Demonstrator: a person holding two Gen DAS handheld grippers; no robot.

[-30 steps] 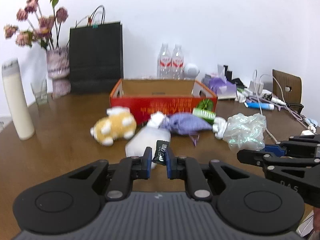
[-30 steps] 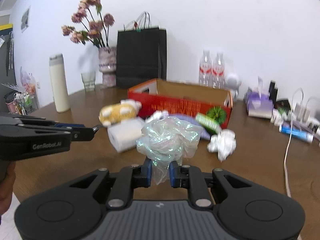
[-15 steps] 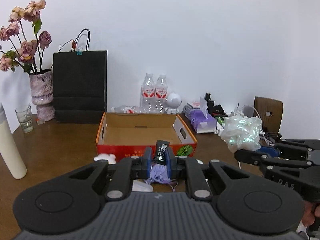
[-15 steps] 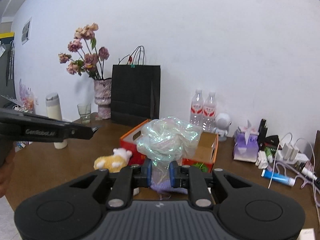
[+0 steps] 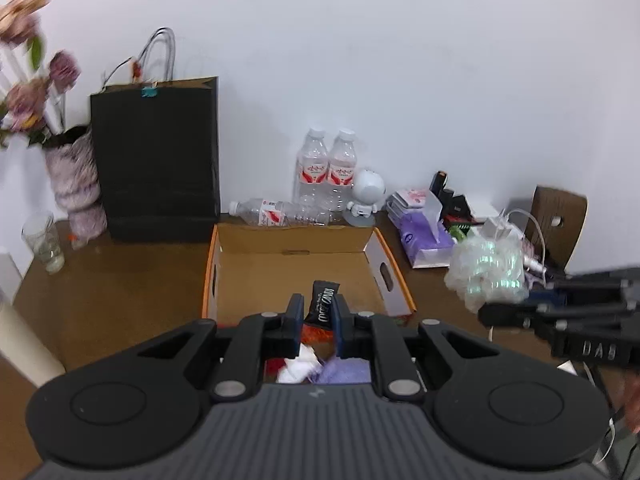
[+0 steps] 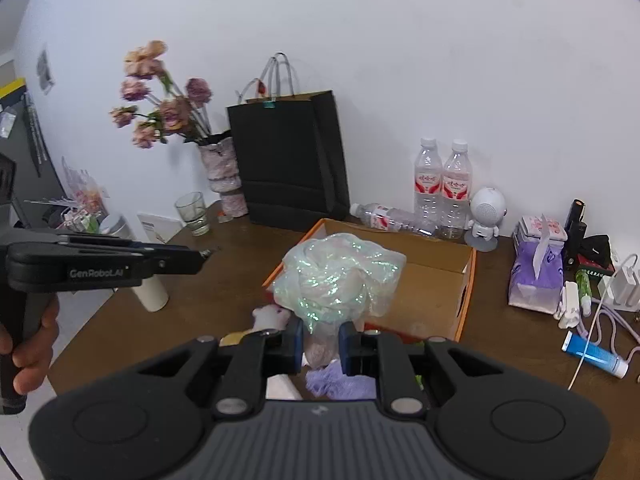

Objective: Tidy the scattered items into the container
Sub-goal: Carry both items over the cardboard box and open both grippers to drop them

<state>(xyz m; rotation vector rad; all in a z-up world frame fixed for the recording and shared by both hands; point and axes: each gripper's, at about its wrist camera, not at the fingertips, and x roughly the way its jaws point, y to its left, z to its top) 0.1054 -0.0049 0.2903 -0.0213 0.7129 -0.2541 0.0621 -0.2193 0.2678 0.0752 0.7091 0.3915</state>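
Observation:
My left gripper (image 5: 317, 312) is shut on a small black packet (image 5: 322, 300) with white lettering, held up over the near edge of the orange cardboard box (image 5: 296, 268). My right gripper (image 6: 320, 338) is shut on a crumpled iridescent plastic bag (image 6: 336, 280), raised in front of the same box (image 6: 440, 276). In the left wrist view that bag (image 5: 486, 272) hangs to the right of the box. Below the grippers lie a purple pouch (image 6: 336, 380), a white item (image 5: 298, 368) and a yellow plush toy (image 6: 236, 338), mostly hidden.
A black paper bag (image 5: 158, 160), a vase of flowers (image 6: 222, 168), a glass (image 6: 192, 212) and water bottles (image 5: 326, 168) stand behind the box. Tissues (image 6: 536, 276), chargers, cables and a blue tube (image 6: 594, 354) crowd the right side. A white tumbler (image 5: 20, 340) stands left.
Both grippers have risen from table height with their loads and come closer to the box; its inside now shows from above, and the scattered items have dropped below the fingers.

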